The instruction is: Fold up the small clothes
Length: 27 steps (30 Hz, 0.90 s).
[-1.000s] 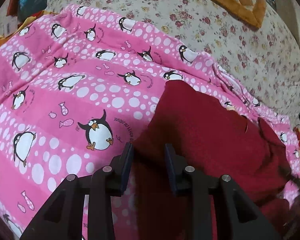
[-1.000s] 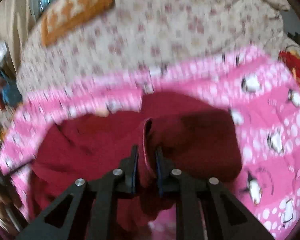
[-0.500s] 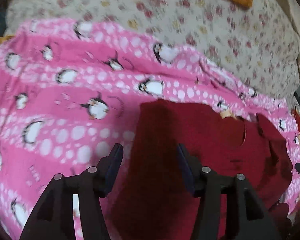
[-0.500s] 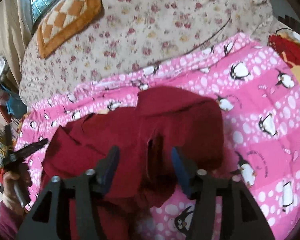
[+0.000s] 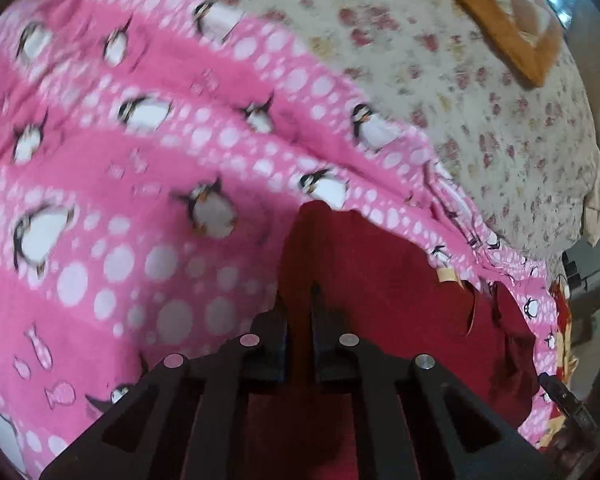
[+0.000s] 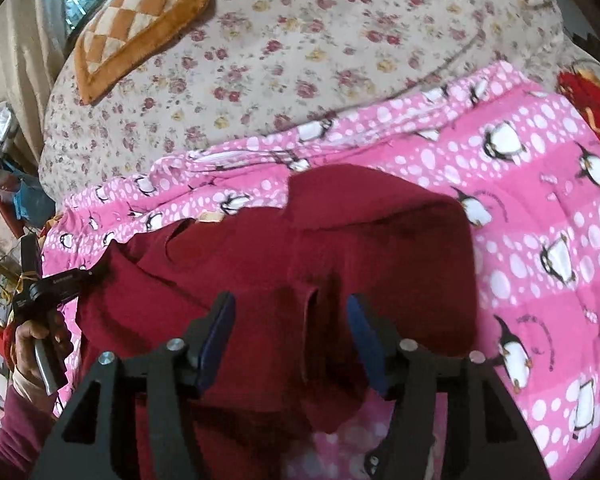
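A dark red garment (image 6: 340,248) lies half folded on a pink penguin-print blanket (image 6: 540,208), seen from two hand-held grippers at work over a bed. The left gripper (image 5: 299,300), open half a second ago with the cloth's left edge between its jaws, has just clenched on a ridge of that red fabric at 6 o'clock in its own view. The right gripper (image 6: 290,320), which a second ago pinched an upright fold, has just been opening and now hangs released above the garment, its blue pads spread to either side of a low crease that neither touches. The change suggests one fold has been laid down and let go, and that the left side is now gripped for the next one. In the right wrist view the garment fills the centre, its neckline toward 10 o'clock and its folded-over part toward 2 o'clock. Beyond the blanket, from 11 to 1 o'clock, spreads a floral bedspread (image 6: 320,48) with an orange checked cushion (image 6: 140,28) on it. At 8 o'clock a person's hand (image 6: 32,344) grips the left tool's handle. Nothing lies on the garment; rumpled blanket folds at its far edge are the only clutter nearby.
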Each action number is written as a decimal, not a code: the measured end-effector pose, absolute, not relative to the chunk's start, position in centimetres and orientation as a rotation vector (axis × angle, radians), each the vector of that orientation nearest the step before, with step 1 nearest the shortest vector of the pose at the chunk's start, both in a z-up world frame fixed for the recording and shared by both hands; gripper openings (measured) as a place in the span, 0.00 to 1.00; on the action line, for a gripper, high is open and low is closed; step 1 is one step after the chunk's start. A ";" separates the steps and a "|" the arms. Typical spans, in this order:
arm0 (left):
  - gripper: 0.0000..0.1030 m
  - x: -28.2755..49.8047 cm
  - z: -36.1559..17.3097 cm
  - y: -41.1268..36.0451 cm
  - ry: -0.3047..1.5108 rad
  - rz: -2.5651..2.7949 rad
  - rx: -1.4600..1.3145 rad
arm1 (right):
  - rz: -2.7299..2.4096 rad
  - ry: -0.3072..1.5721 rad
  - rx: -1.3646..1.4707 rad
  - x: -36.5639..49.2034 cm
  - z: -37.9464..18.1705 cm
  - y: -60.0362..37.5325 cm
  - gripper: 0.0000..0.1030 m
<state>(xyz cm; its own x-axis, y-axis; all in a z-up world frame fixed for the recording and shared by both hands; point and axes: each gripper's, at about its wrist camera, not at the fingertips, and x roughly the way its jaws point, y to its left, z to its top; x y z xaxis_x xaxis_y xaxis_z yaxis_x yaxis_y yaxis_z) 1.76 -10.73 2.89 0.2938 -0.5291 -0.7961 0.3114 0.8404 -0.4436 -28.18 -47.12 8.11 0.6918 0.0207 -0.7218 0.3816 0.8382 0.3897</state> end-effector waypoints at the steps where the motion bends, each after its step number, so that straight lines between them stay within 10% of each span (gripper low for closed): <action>1: 0.00 1.4 2.6 -10.8 1.145 -0.553 -0.198 | -0.205 0.794 0.538 -27.6 8.2 -46.9 0.59; 9: 0.00 1.0 2.9 -9.8 1.134 -0.539 -0.265 | -0.212 0.965 0.438 -23.9 5.5 -45.7 0.66; 14: 0.00 1.3 2.9 -9.4 1.137 -0.549 -0.322 | -0.224 1.003 0.315 -23.7 4.1 -45.2 0.18; 27: 0.00 1.5 2.5 -8.4 1.080 -0.514 -0.396 | -0.257 0.713 0.361 -22.3 7.2 -47.9 0.16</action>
<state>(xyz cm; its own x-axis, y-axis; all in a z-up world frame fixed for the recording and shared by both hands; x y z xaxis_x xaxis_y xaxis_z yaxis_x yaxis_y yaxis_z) 1.48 -8.42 2.48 0.3745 -0.5758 -0.7268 0.2014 0.8157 -0.5423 -22.32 -47.94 7.22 0.7293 -0.1071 -0.6757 0.3494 0.9075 0.2333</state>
